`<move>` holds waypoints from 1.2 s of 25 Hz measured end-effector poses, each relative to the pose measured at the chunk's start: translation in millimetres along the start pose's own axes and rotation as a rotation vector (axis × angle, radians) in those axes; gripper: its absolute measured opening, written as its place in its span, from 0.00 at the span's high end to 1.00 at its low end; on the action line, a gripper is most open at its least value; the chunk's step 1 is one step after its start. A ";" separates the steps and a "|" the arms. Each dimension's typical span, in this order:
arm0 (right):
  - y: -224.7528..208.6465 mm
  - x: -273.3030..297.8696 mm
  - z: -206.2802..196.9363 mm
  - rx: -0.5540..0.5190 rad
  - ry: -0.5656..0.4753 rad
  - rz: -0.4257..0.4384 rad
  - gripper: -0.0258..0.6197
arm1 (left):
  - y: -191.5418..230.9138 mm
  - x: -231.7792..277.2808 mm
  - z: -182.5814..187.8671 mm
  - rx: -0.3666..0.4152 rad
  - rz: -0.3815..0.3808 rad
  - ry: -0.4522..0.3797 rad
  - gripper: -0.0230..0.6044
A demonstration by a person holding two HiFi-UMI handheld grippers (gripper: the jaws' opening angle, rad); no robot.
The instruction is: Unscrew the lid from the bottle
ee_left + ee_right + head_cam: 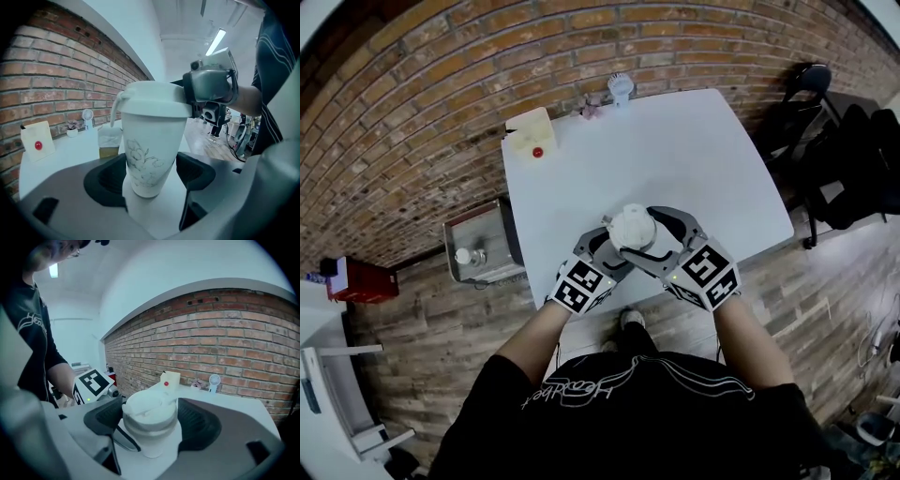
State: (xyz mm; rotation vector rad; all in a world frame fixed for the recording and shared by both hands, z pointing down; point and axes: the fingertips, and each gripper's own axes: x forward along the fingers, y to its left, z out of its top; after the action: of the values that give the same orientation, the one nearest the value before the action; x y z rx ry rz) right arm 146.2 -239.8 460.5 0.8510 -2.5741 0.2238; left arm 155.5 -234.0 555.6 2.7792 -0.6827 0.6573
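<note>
A white bottle (150, 154) with a faint flower drawing stands upright near the front edge of the white table (675, 159). Its white lid (631, 225) sits on top. My left gripper (617, 248) comes in from the left, and its pads press on the bottle's lower body (151, 176). My right gripper (645, 234) comes in from the right and higher up. Its two pads lie against opposite sides of the lid (150, 411). The left gripper's marker cube (93, 380) shows beyond the bottle in the right gripper view.
At the table's far edge are a cream box with a red dot (532, 134), a small plant (591, 110) and a small white fan (621, 87). A small yellowish container (108, 140) stands behind the bottle. A metal bin (478, 246) stands left of the table and a black chair (825, 141) right.
</note>
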 end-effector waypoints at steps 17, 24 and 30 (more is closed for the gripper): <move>0.8 0.2 -1.3 -0.095 0.078 0.147 0.43 | 0.1 1.8 -1.4 0.002 -0.005 0.009 0.41; 5.8 -0.9 -3.2 -0.254 0.149 0.421 0.43 | -1.5 0.4 -0.9 0.004 -0.024 0.023 0.41; 9.1 -2.3 -3.8 -0.407 0.211 0.653 0.43 | -1.2 -0.6 -0.7 0.027 -0.064 0.024 0.41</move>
State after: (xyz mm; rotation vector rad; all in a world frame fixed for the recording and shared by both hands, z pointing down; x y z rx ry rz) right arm 143.6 -230.2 462.7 -0.1625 -2.4789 -0.0292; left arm 155.3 -232.5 555.9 2.7998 -0.5813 0.6907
